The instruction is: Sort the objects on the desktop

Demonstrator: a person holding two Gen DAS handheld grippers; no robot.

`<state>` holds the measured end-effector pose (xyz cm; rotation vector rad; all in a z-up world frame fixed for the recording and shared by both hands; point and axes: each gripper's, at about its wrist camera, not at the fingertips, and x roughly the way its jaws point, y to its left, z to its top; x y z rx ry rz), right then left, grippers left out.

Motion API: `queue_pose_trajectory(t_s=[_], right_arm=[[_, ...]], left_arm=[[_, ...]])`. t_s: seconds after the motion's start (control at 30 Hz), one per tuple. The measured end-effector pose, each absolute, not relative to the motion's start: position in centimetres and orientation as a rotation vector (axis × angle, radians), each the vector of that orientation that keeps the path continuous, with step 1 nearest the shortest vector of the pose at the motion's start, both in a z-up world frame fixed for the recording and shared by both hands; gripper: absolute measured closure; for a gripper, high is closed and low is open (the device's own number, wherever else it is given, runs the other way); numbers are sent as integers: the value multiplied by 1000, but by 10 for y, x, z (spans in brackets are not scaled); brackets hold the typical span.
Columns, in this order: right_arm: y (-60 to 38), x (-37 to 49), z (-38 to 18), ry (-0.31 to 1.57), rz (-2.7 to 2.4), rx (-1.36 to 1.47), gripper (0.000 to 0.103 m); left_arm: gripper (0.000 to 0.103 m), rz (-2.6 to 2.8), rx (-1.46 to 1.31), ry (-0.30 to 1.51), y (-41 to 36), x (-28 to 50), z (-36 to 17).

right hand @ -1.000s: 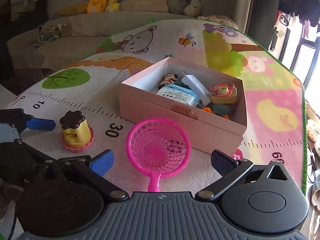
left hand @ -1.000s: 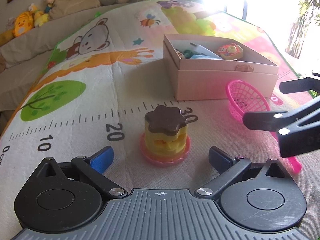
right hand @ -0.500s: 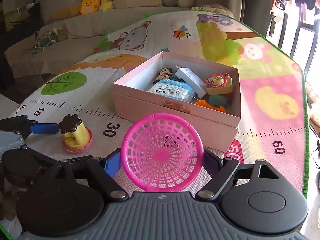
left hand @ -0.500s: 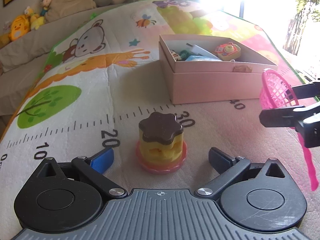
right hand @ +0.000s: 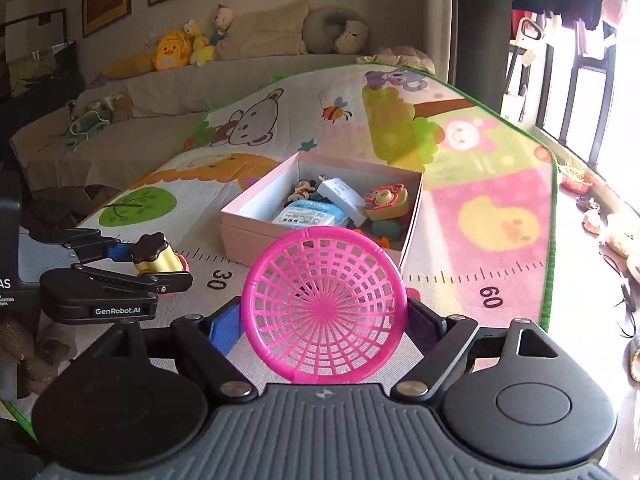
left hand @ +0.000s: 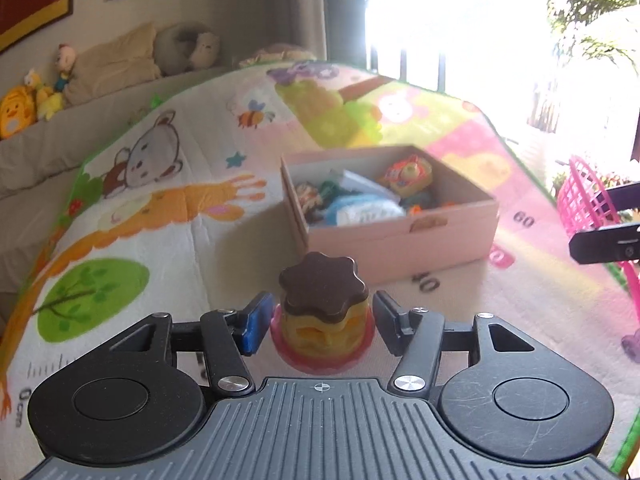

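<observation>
A toy pudding (left hand: 323,316) with a brown flower-shaped top, yellow body and pink base sits between the fingers of my left gripper (left hand: 318,324), which is shut on it and holds it above the play mat; it also shows in the right wrist view (right hand: 154,258). My right gripper (right hand: 324,320) is shut on a pink mesh toy strainer (right hand: 324,312), held upright off the mat; the strainer also shows at the right edge of the left wrist view (left hand: 584,204). A pink cardboard box (left hand: 400,236) ahead holds several toys and a tissue pack; it also shows in the right wrist view (right hand: 248,228).
A cartoon play mat (left hand: 160,208) with a printed ruler covers the surface. A sofa (right hand: 160,92) with plush toys and pillows stands behind. A bright window is at the right, with small items on the floor (right hand: 600,220) beyond the mat's edge.
My left gripper has closed on the pudding and lifted it. My right gripper has lifted the strainer higher and both views now look further up.
</observation>
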<state>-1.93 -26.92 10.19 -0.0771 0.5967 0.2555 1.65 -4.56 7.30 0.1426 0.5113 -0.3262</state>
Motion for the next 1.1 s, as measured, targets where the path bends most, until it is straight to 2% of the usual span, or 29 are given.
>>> queue_pose_trajectory(t_s=[0.1, 0.23, 0.3, 0.37, 0.43, 0.7, 0.93, 1.0, 1.1], right_arm=[[-281, -23, 128, 507, 236, -48, 19], [-290, -15, 153, 427, 201, -24, 19], [-291, -7, 161, 410, 199, -20, 19], [-293, 3, 166, 398, 185, -20, 19], [-298, 14, 171, 388, 162, -18, 19], [-296, 108, 165, 471, 159, 23, 19], [-262, 200, 117, 635, 177, -41, 18], [-258, 206, 105, 668, 159, -60, 12], [-257, 199, 100, 668, 162, -32, 11]], left_arm=[[42, -350, 161, 384, -58, 31, 114], [40, -367, 148, 313, -80, 78, 136], [17, -386, 122, 345, -87, 104, 131], [14, -346, 109, 362, -86, 112, 121], [7, -338, 90, 397, -77, 107, 105], [6, -328, 51, 572, -41, 69, 34], [3, -347, 48, 582, -32, 61, 26], [2, -344, 30, 582, -28, 62, 25], [2, -338, -9, 598, -21, 67, 21]])
